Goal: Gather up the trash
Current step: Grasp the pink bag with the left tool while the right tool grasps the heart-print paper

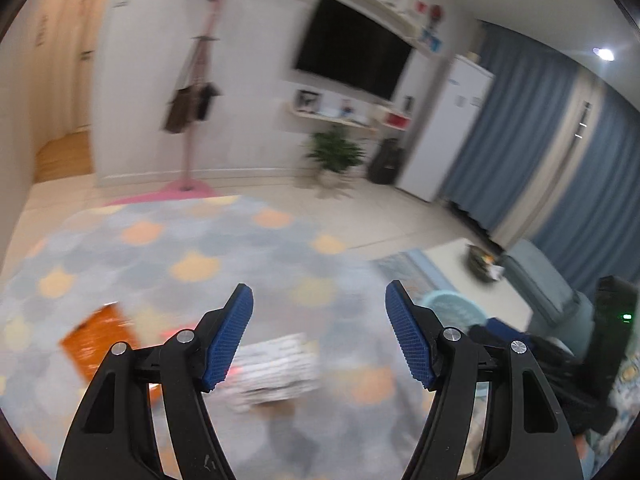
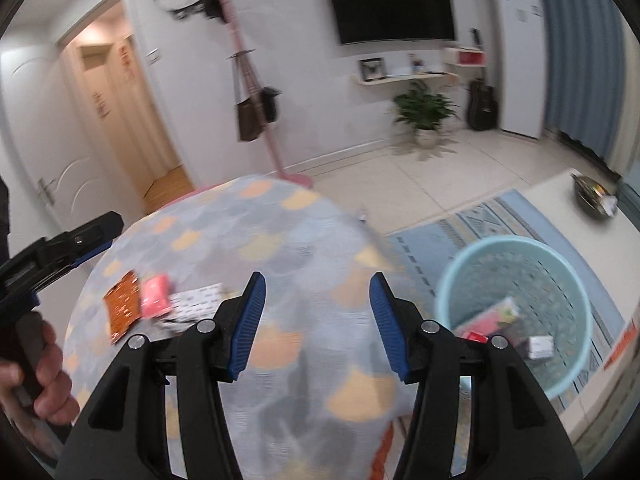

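Note:
Three pieces of trash lie on a cloth-covered table (image 2: 280, 248): an orange packet (image 2: 122, 306), a pink packet (image 2: 156, 296) and a white packet with black print (image 2: 196, 300). In the left wrist view the orange packet (image 1: 98, 340) sits left of the fingers and the white packet (image 1: 276, 364) lies low between them. My left gripper (image 1: 319, 292) is open and holds nothing. My right gripper (image 2: 318, 280) is open and empty too, above the table's near edge. A light blue basket (image 2: 444, 292) stands on the floor to its right with several wrappers inside.
A hand (image 2: 44, 376) holds the left gripper (image 2: 112, 234) at the left edge. Beyond the table are a pink coat stand (image 2: 256, 100), a potted plant (image 2: 426, 114), a wall TV (image 2: 390, 4), a patterned rug (image 2: 492, 216) and a low table with a bowl (image 2: 590, 196).

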`<state>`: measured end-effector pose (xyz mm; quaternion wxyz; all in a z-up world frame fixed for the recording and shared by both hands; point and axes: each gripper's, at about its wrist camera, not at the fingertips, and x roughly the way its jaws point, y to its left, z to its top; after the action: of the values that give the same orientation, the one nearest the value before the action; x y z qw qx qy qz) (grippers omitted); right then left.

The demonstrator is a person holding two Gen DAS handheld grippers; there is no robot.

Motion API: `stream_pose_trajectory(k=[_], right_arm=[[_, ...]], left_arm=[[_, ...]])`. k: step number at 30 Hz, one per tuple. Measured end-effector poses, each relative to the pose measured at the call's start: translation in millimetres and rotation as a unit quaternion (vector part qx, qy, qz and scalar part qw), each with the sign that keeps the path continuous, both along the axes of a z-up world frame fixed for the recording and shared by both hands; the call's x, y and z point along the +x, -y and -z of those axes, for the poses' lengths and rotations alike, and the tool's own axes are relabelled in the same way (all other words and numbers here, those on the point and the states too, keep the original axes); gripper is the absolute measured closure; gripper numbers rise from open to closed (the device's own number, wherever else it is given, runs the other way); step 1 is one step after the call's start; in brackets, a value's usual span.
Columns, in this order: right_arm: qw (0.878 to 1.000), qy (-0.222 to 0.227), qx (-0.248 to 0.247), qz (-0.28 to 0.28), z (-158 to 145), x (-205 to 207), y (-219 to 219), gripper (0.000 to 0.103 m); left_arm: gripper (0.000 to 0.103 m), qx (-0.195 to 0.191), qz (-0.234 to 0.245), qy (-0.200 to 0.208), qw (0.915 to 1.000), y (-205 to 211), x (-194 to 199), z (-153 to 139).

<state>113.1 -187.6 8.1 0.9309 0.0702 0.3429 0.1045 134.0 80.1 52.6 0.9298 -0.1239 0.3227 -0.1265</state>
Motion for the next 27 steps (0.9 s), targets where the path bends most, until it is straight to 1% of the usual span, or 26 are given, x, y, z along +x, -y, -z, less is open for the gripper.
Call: stream_pose_trajectory(k=[3, 6, 8, 9, 11, 14, 16, 17, 21, 23, 24, 25, 26, 27], right_arm=[[0.999, 0.003, -0.019, -0.026, 4, -1, -30, 0.052], [0.998, 0.004, -0.044, -0.047, 9, 0, -58, 0.054], [0.997, 0.0, -0.046, -0.068, 13, 1, -75, 0.06], [0.996, -0.003, -0.044, -0.076, 16, 3, -81, 0.061], [0.995, -0.014, -0.04, -0.089, 21, 8, -92, 0.065], [0.994, -0.035, -0.035, -0.099, 30, 13, -103, 0.066], [0.993, -0.046, -0.029, -0.107, 35, 13, -108, 0.066], [0.992, -0.05, -0.029, -0.11, 38, 13, -110, 0.066], [0.991, -0.06, -0.033, -0.112, 46, 15, -115, 0.066], [0.991, -0.066, -0.027, -0.111, 49, 19, -114, 0.066], [0.991, -0.069, -0.024, -0.11, 50, 21, -113, 0.066], [0.991, -0.073, -0.021, -0.11, 52, 24, -113, 0.066], [0.991, -0.075, -0.019, -0.11, 53, 26, -112, 0.066], [0.991, -0.078, -0.016, -0.11, 54, 28, -112, 0.066]], left_arm=[[0.036, -0.01, -0.036, -0.03, 0.9989, -42, 4, 15], [0.036, -0.016, -0.054, -0.058, 0.9967, -69, 9, 32], [0.036, -0.016, -0.05, -0.08, 0.9954, -75, 16, 43], [0.036, -0.013, -0.049, -0.095, 0.9942, -77, 22, 50], [0.036, -0.009, -0.047, -0.111, 0.9926, -76, 31, 61], [0.036, -0.004, -0.043, -0.131, 0.9904, -74, 44, 76], [0.036, 0.002, -0.043, -0.138, 0.9894, -68, 46, 84], [0.036, 0.01, -0.046, -0.142, 0.9887, -65, 46, 89], [0.037, 0.026, -0.041, -0.147, 0.9879, -57, 49, 98], [0.039, 0.043, -0.041, -0.144, 0.9878, -53, 48, 100], [0.04, 0.056, -0.041, -0.141, 0.9876, -51, 48, 100], [0.044, 0.066, -0.04, -0.139, 0.9873, -49, 48, 100], [0.055, 0.071, -0.04, -0.136, 0.9873, -46, 48, 100], [0.055, 0.073, -0.037, -0.134, 0.9877, -47, 47, 100]])
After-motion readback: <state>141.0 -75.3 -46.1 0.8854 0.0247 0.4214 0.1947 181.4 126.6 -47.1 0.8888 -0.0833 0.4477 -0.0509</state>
